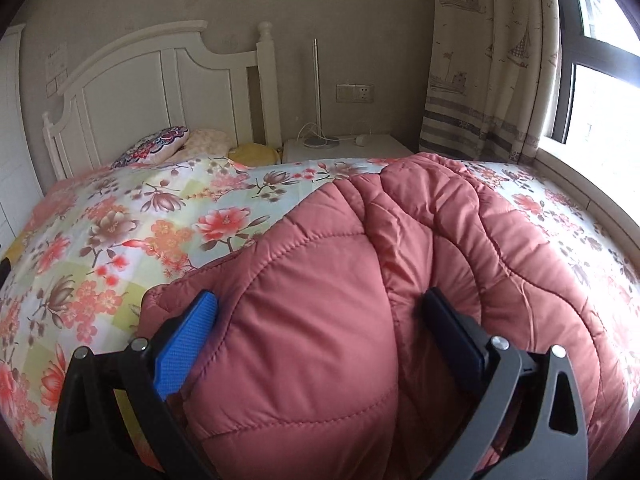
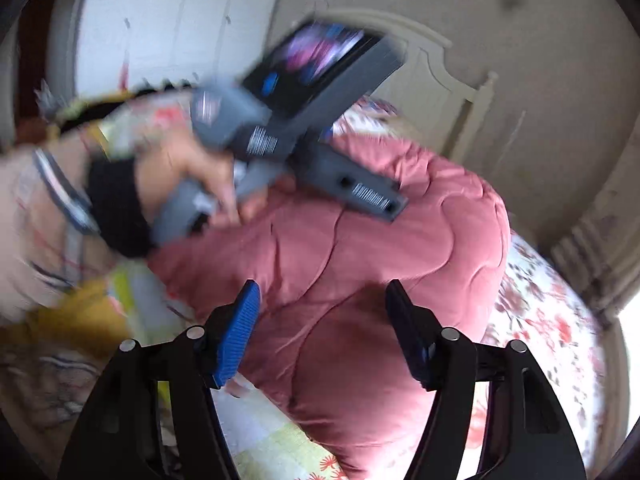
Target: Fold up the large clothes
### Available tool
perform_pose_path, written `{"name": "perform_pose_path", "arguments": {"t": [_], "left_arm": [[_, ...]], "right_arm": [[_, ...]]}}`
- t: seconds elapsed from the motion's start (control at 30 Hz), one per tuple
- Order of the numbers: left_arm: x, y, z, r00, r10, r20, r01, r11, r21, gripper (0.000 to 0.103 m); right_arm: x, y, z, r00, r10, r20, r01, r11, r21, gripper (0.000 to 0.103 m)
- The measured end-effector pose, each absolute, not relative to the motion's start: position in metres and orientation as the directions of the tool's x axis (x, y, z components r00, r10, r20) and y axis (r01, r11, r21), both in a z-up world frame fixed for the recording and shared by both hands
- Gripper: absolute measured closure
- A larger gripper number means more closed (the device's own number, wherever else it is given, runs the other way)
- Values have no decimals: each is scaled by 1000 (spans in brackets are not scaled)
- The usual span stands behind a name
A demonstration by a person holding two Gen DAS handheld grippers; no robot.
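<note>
A pink quilted jacket (image 1: 320,280) lies bunched on the floral bedsheet (image 1: 160,220). A thick puffy fold of it fills the gap of my left gripper (image 1: 320,320). The blue pad (image 1: 188,340) and the dark finger both press into the fabric. In the right wrist view the same jacket (image 2: 360,240) bulges between the fingers of my right gripper (image 2: 324,320), which close on another wide fold near the bed's edge. Further back in that view, a hand (image 2: 180,176) with a black cuff holds the grey body of the left tool (image 2: 280,136), blurred. Its fingertips are hidden in the jacket.
A white headboard (image 1: 160,72) and several pillows (image 1: 160,144) are at the bed's far end. A white nightstand (image 1: 344,148) carries a lamp and cables. A curtain (image 1: 488,60) and window (image 1: 600,80) are on the right, and a white wardrobe (image 2: 160,20) beyond the bed.
</note>
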State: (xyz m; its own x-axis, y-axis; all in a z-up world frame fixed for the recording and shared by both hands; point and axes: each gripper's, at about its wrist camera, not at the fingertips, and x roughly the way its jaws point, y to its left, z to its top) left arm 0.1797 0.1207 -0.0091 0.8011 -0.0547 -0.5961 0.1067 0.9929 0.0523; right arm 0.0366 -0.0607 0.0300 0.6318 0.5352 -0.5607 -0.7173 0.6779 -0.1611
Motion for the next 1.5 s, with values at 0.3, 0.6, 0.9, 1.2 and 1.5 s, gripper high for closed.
{"name": "perform_pose_path", "arguments": {"t": [0.3, 0.6, 0.9, 1.2, 1.5], "left_arm": [[177, 127, -10, 809, -75, -583, 109, 994, 24, 2], [183, 132, -14, 795, -79, -601, 97, 995, -2, 2], [180, 132, -15, 801, -82, -593, 94, 995, -10, 2], [181, 132, -15, 799, -56, -598, 76, 997, 8, 2], [179, 135, -16, 800, -64, -596, 76, 997, -4, 2]], "right_arm": [[200, -93, 75, 725, 480, -494, -529, 847, 48, 59], [316, -36, -41, 443, 375, -814, -505, 855, 120, 60], [300, -27, 0, 533, 269, -803, -503, 863, -45, 60], [306, 19, -29, 438, 262, -860, -657, 746, -107, 60], [285, -37, 16, 542, 360, -760, -489, 870, 63, 55]]}}
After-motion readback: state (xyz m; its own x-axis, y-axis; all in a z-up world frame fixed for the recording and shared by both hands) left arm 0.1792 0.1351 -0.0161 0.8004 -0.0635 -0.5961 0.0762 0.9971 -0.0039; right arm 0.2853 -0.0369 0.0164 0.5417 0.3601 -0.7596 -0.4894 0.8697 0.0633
